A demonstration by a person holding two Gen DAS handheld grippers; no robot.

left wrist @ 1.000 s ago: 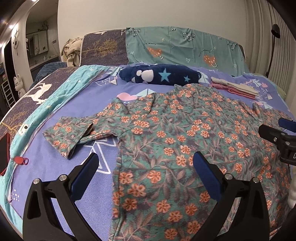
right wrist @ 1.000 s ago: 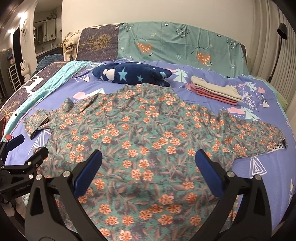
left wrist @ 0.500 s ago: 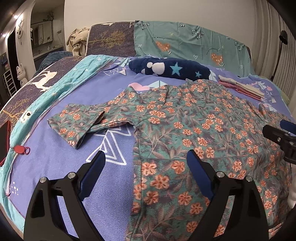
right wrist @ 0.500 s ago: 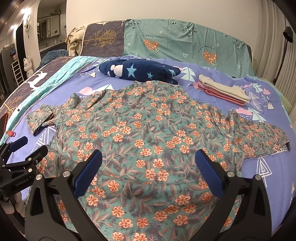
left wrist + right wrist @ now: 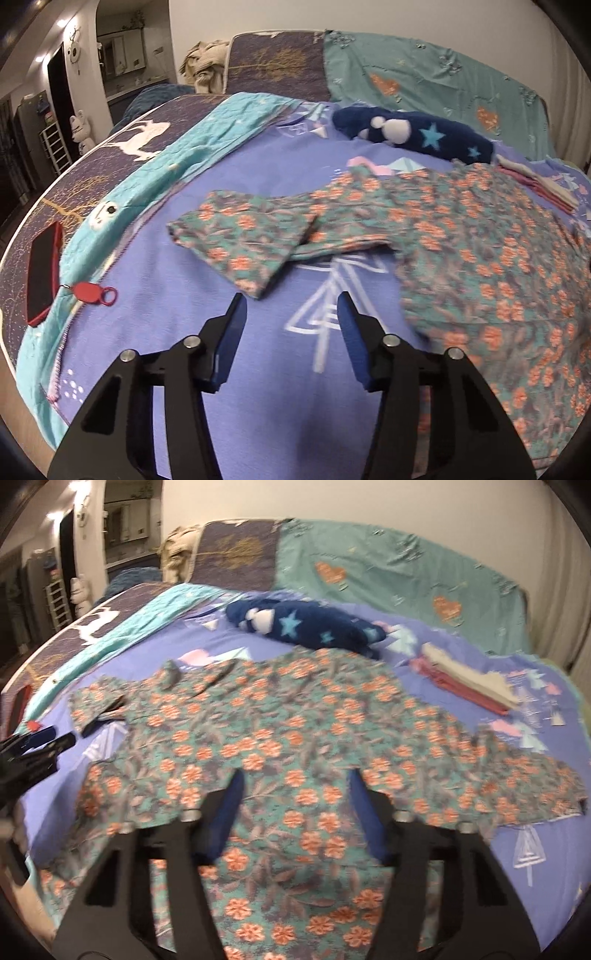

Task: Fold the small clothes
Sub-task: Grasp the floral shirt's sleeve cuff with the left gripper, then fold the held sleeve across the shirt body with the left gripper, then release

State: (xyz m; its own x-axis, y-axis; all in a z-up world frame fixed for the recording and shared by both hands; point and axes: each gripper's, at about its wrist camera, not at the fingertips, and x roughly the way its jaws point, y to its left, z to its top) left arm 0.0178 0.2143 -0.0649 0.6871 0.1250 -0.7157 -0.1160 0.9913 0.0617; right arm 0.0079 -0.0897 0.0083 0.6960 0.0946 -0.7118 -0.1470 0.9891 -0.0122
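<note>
A teal shirt with orange flowers (image 5: 295, 734) lies spread flat on the purple bedspread (image 5: 280, 350). In the left wrist view its folded-over left sleeve (image 5: 243, 240) lies just ahead of my left gripper (image 5: 291, 306), which is open and empty above the bare bedspread. My right gripper (image 5: 295, 779) is open and empty over the shirt's lower body. The shirt's right sleeve (image 5: 535, 786) stretches to the right. The left gripper also shows at the left edge of the right wrist view (image 5: 37, 742).
A navy star-patterned plush (image 5: 303, 627) lies behind the shirt. A stack of folded cloths (image 5: 469, 683) sits at the back right. A red phone (image 5: 42, 273) and a red tag (image 5: 92, 293) lie at the bed's left edge. Pillows (image 5: 406, 77) line the headboard.
My left gripper has swung left, from over the shirt body to face the left sleeve, and its jaws have narrowed. The right gripper's jaws have narrowed too, and its view is blurred by motion.
</note>
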